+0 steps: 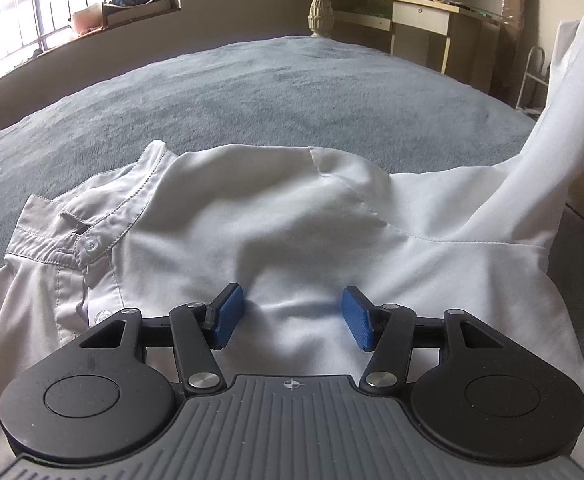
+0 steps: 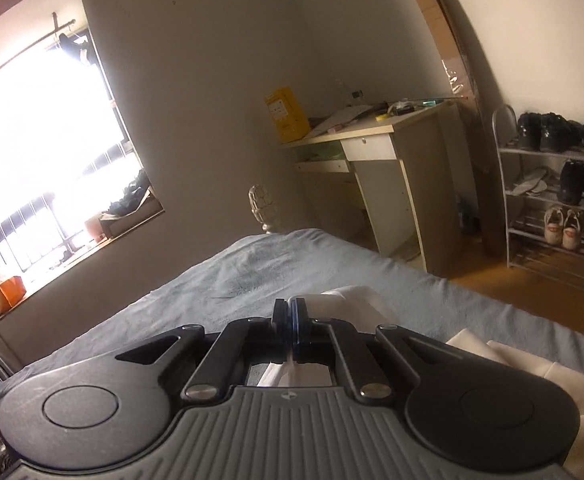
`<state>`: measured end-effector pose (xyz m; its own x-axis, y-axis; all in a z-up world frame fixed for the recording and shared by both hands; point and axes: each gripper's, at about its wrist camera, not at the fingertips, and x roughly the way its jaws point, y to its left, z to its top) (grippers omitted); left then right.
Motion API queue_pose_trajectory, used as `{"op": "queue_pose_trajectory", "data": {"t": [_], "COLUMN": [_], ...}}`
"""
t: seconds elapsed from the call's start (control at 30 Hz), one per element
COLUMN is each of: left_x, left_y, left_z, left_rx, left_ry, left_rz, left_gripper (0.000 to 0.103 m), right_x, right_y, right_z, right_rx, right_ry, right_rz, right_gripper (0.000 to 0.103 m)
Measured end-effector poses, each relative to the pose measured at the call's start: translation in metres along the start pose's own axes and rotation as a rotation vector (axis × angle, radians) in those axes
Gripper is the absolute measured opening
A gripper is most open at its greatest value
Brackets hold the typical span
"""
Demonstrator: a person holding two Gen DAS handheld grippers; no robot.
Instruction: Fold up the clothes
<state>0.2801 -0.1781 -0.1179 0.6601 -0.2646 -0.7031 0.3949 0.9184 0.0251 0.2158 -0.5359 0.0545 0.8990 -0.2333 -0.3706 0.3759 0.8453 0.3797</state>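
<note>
A white shirt [image 1: 276,216] lay spread on the bed [image 1: 252,92], collar [image 1: 84,216] toward the left in the left wrist view, top button fastened. The left tool [image 1: 292,316] was wide open just above the shirt's chest, its blue pads [image 1: 228,316] on either side of a low ridge of cloth and gripping nothing; contact with the cloth could not be confirmed. One sleeve [image 1: 551,140] rose steeply from the shoulder toward the upper right of that view, pulled taut. The right tool [image 2: 291,328] was closed, its pads pressed together on a fold of white cloth [image 2: 355,300], raised above the bed. Beyond the bed stood a table [image 2: 371,148] with a yellow box [image 2: 286,114], a shoe rack [image 2: 555,196] and a barred window [image 2: 44,152].
</note>
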Motion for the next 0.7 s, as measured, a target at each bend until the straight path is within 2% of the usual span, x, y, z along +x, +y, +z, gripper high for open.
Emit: {"op": "queue_pose_trajectory", "data": {"t": [0.13,0.23,0.33,0.53,0.7], "left_x": [-0.002,-0.007,-0.022,-0.09,-0.167], "left_y": [0.002,0.009,0.025,0.073,0.127], "left_z": [0.002,0.005,0.008,-0.003,-0.034], "left_rx": [-0.01,-0.04,-0.086,-0.158,-0.316], "left_ry": [0.001,0.003,-0.004,0.02,0.063], "left_rz": [-0.003,-0.004,-0.011,0.011,0.022], "left_gripper": [0.055,0.055,0.055,0.055,0.055], "right_x": [0.002,0.0,-0.005,-0.02,-0.04], "right_y": [0.012,0.026,0.05,0.112,0.168], "right_z": [-0.003,-0.005,-0.006,-0.025,-0.064], "right_rx": [-0.003,0.008,0.012,-0.048,-0.137], "right_ry": [0.004,0.014,0.042,0.16,0.317], "right_rz": [0.042,0.109,0.216,0.441,0.63], "right_gripper": [0.002,0.002,0.002,0.002,0.002]}}
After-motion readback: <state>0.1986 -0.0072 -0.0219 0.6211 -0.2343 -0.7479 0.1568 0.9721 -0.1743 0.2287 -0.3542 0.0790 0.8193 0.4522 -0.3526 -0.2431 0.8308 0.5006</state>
